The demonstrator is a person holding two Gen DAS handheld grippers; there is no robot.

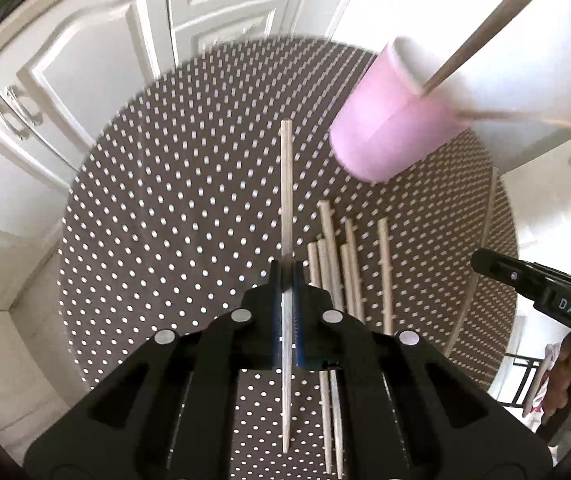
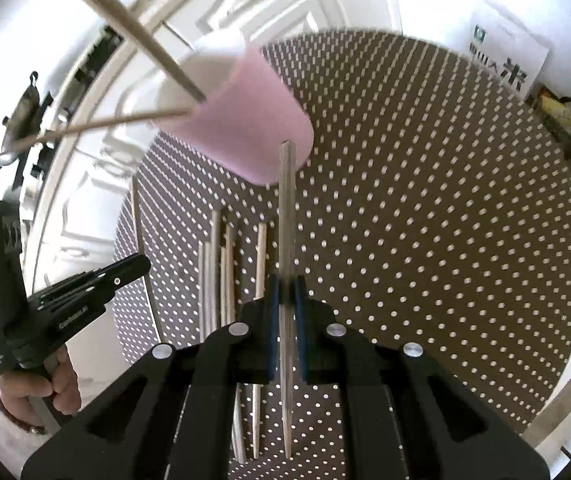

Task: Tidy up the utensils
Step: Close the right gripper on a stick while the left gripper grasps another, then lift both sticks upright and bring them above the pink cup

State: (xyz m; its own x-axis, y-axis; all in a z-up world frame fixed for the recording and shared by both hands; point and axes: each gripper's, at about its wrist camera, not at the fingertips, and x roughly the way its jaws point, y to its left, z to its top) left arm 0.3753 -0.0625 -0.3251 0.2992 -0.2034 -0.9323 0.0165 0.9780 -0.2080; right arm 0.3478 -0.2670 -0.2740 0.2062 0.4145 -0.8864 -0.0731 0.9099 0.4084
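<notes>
The left hand-held gripper (image 1: 286,270) has its jaws pressed together on a single wooden chopstick (image 1: 286,184), which runs straight between the blue pads and sticks out past them toward the far side of the worktop (image 1: 157,184), its thin end trailing back under the gripper body. The right hand-held gripper (image 2: 286,286) is likewise pinched on a chopstick of its own (image 2: 286,200), a greyer one, held the same way along the line of the fingers. Just beside both gripped sticks, a loose group of chopsticks (image 1: 343,264) lies flat on the worktop, roughly parallel, some light wood and some paler. The worktop is round and covered in a brown cloth with white dots. Farther out on it stands a pink cup (image 1: 389,124) with a white inside, and two chopsticks (image 1: 481,36) already lean out of its mouth. In the right wrist view the left gripper shows at the lower left, with a person's hand (image 2: 45,388) around its handle. White panelled cabinet doors (image 1: 85,60) stand beyond the worktop.
</notes>
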